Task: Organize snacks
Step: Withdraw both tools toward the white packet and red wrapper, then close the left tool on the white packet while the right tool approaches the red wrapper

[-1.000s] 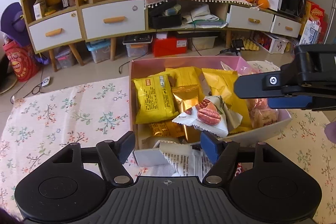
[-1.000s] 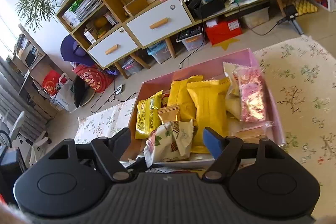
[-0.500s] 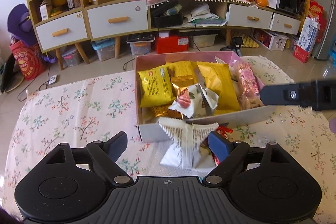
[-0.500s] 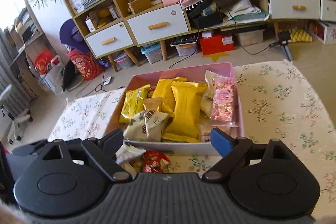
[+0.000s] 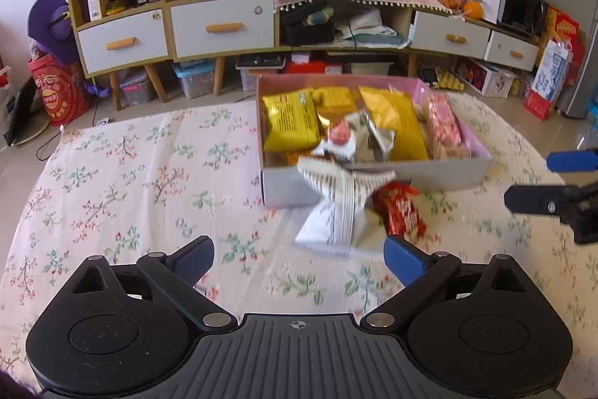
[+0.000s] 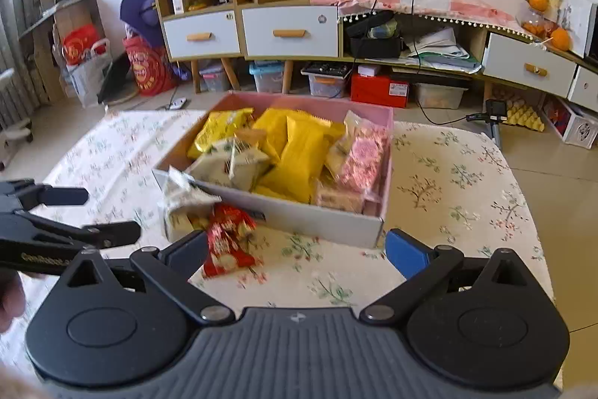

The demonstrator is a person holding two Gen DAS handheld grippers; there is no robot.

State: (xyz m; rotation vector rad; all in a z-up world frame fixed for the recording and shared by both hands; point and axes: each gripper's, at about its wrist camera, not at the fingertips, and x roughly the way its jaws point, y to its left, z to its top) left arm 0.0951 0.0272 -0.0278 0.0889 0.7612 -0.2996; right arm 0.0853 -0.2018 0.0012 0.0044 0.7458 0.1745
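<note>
Hovering low over the bench (image 5: 112,174) with its floral cloth, both grippers stand with nothing between their fingers. The left gripper (image 5: 299,255) has just been opening and is now spread wide, its fingers clear of any packet; the right gripper (image 6: 297,247) has likewise just been opening and holds nothing, though the red packet (image 6: 228,242) lies just beside its left finger.

Two snacks sit outside the pink box (image 5: 474,143): a white striped packet (image 5: 336,208) leans against the box's near wall, its top edge resting on the rim, and the red packet (image 5: 398,208) lies touching it on the cloth. Both look blurred, so they may not have settled yet.

The likely trouble is that the white striped packet could tip either way, and a careless approach would probably knock it flat or push the red one further off. With both grippers close to the same two packets, their fingers might also collide. A pinch on a crinkled foil edge could slip.

Inside the box the load is already heaped: yellow packets (image 6: 299,152) standing on edge, a pale packet (image 6: 231,161) lying over them, and a pink-patterned clear bag (image 6: 364,156) along the right wall. Adding more on top may spill over the rim.
</note>
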